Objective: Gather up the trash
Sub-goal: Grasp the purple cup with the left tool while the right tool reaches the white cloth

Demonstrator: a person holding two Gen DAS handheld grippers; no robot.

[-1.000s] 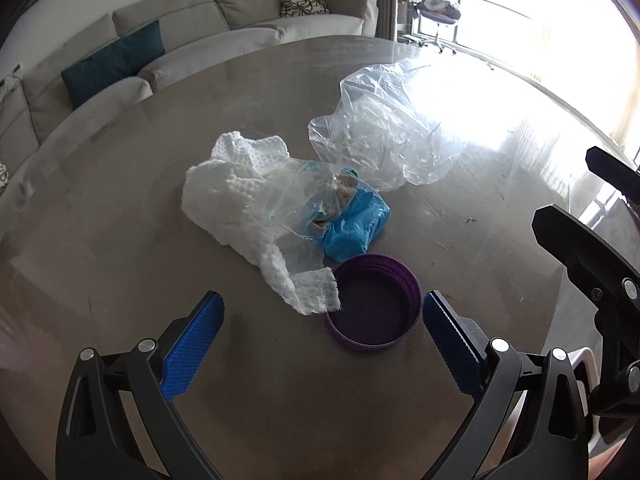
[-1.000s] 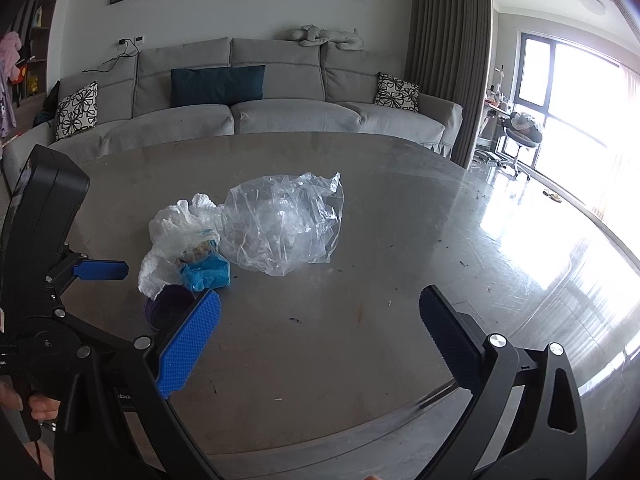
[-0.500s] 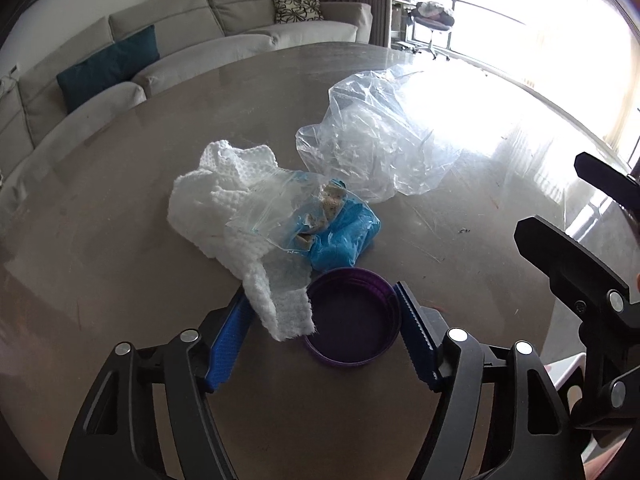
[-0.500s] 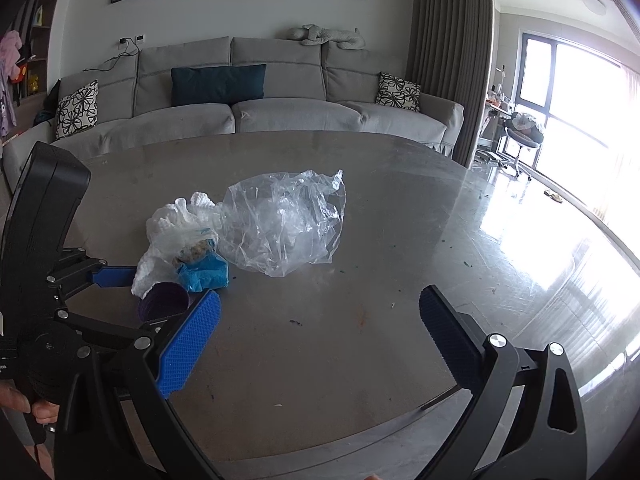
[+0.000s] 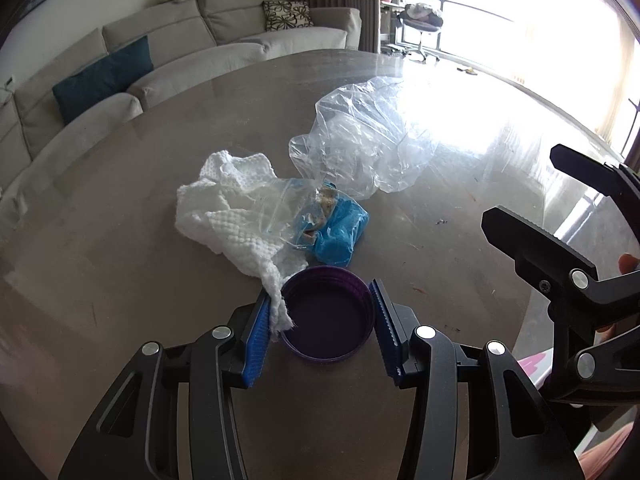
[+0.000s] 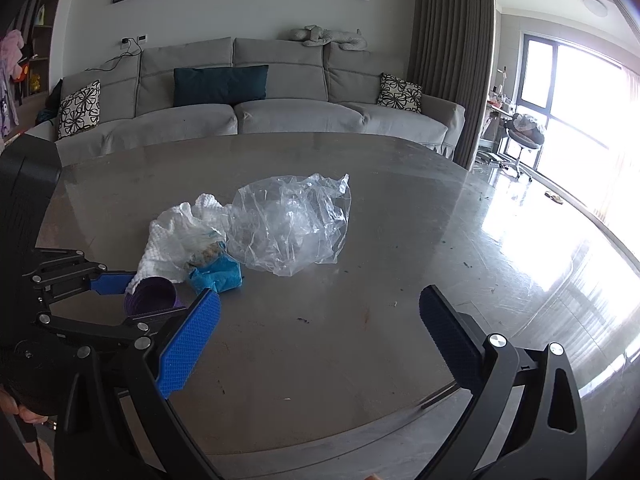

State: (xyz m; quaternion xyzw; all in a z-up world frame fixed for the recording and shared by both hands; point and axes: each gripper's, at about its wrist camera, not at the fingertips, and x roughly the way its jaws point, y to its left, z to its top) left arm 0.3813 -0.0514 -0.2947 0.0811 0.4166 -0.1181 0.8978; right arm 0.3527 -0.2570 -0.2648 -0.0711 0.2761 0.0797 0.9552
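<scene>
A purple jar lid (image 5: 326,316) lies open side up on the round grey table (image 5: 120,200). My left gripper (image 5: 320,332) is shut on the purple lid, with a corner of the white paper towel (image 5: 232,216) caught at the left pad. Behind it lie a small clear bag with scraps (image 5: 304,212), a blue crumpled piece (image 5: 340,232) and a large clear plastic bag (image 5: 360,144). In the right wrist view the lid (image 6: 154,294) sits left of my open, empty right gripper (image 6: 320,344), which hovers over the near table.
A grey sofa (image 6: 248,112) with cushions stands beyond the table. Bright windows and a chair (image 6: 524,132) are at the right. Small crumbs (image 6: 304,320) dot the table. The right gripper's body (image 5: 560,272) shows at the right of the left wrist view.
My left gripper moved forward and closed its jaws around the purple lid, from wide open to gripping it. The right gripper stayed open and nearly still.
</scene>
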